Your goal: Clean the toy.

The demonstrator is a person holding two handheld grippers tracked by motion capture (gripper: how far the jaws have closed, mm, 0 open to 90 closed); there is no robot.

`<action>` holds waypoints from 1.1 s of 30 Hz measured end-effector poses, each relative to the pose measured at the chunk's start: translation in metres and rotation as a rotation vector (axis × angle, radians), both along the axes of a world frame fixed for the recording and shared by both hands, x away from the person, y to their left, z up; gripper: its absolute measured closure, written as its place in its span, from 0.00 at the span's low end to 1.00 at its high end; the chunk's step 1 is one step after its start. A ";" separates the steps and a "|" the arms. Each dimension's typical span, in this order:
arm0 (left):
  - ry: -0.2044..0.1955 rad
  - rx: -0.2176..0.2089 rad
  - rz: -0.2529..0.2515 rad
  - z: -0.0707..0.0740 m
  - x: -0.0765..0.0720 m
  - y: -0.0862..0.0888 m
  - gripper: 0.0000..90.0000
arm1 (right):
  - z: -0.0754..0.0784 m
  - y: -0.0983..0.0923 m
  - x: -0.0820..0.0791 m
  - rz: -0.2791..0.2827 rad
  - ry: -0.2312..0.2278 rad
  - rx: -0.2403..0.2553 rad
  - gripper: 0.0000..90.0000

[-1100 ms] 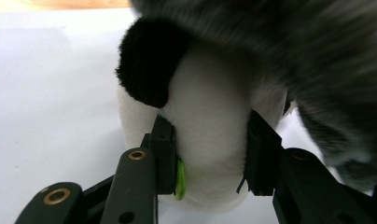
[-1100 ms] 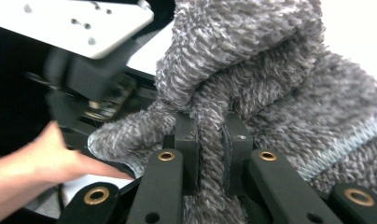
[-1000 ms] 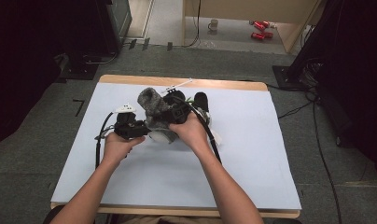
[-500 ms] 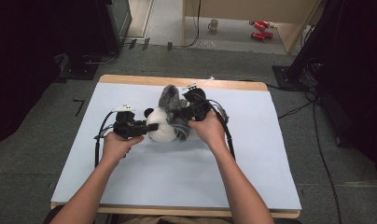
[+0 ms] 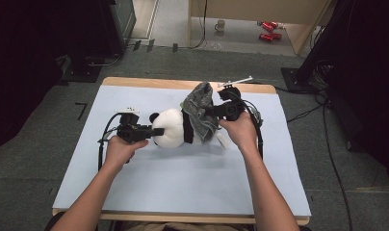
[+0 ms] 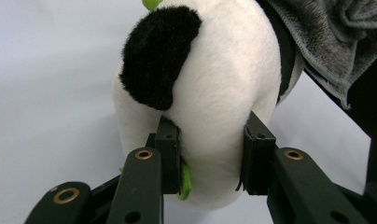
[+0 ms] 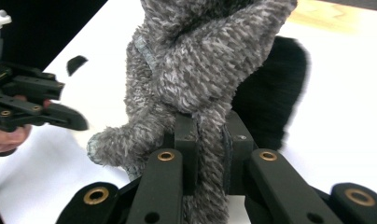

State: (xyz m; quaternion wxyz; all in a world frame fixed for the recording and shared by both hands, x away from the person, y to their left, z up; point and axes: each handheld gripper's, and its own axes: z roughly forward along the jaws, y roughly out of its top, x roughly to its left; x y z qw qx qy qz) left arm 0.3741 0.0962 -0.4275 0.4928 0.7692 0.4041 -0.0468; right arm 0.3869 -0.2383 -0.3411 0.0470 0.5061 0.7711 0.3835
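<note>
A light blue mat [image 5: 183, 192] is lying over a wooden table [image 5: 135, 82], covering nearly all of its top and leaving a strip of bare wood showing along the far edge. The table is standing on grey carpet [image 5: 356, 192]. Beyond it, a mug [image 5: 221, 25] is sitting on the pale floor, and near it two red objects [image 5: 268, 31] are lying side by side, possibly tools, though they are too small to tell. Black cables [image 5: 327, 144] are running across the carpet at the right. A dark cabinet [image 5: 118, 24] is standing at the far left, beside a black stand base [image 5: 86, 70] resting on the carpet.
</note>
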 end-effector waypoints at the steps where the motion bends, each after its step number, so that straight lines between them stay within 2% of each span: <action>1: 0.010 -0.012 -0.002 0.000 0.001 0.001 0.75 | 0.001 -0.003 0.000 -0.005 0.000 -0.004 0.89; 8: 0.034 -0.031 -0.005 0.003 0.001 0.006 0.75 | 0.005 -0.028 -0.003 -0.058 -0.007 -0.033 0.89; 13: 0.085 -0.075 -0.007 0.005 0.003 0.010 0.75 | 0.010 -0.044 -0.007 -0.098 -0.021 -0.060 0.89; 15: 0.103 -0.088 -0.006 0.007 0.003 0.012 0.75 | 0.016 -0.049 -0.010 -0.114 -0.041 -0.081 0.89; 16: 0.113 -0.088 -0.002 0.008 0.003 0.012 0.75 | 0.020 -0.051 -0.012 -0.117 -0.048 -0.080 0.89; 18: 0.144 -0.100 0.003 0.008 0.003 0.011 0.75 | 0.029 -0.053 -0.016 -0.102 -0.064 -0.029 0.89; 20: 0.146 -0.095 0.008 0.009 0.003 0.011 0.75 | 0.037 -0.050 -0.021 -0.072 -0.075 0.021 0.89; 24: 0.110 -0.054 0.032 0.006 0.003 0.009 0.74 | 0.035 -0.031 -0.024 -0.007 -0.065 0.031 0.89; 26: 0.105 -0.046 0.039 0.005 0.004 0.009 0.73 | 0.027 -0.018 -0.024 0.033 -0.050 0.026 0.89; 28: 0.082 -0.028 0.047 0.005 0.003 0.008 0.72 | 0.018 -0.006 -0.024 0.062 -0.036 0.008 0.89; 32: 0.054 -0.019 0.048 0.003 0.003 0.009 0.68 | 0.009 0.009 -0.023 0.085 -0.028 -0.006 0.89; 33: 0.045 -0.022 0.051 0.002 0.004 0.009 0.67 | 0.009 0.013 -0.023 0.085 -0.040 -0.033 0.89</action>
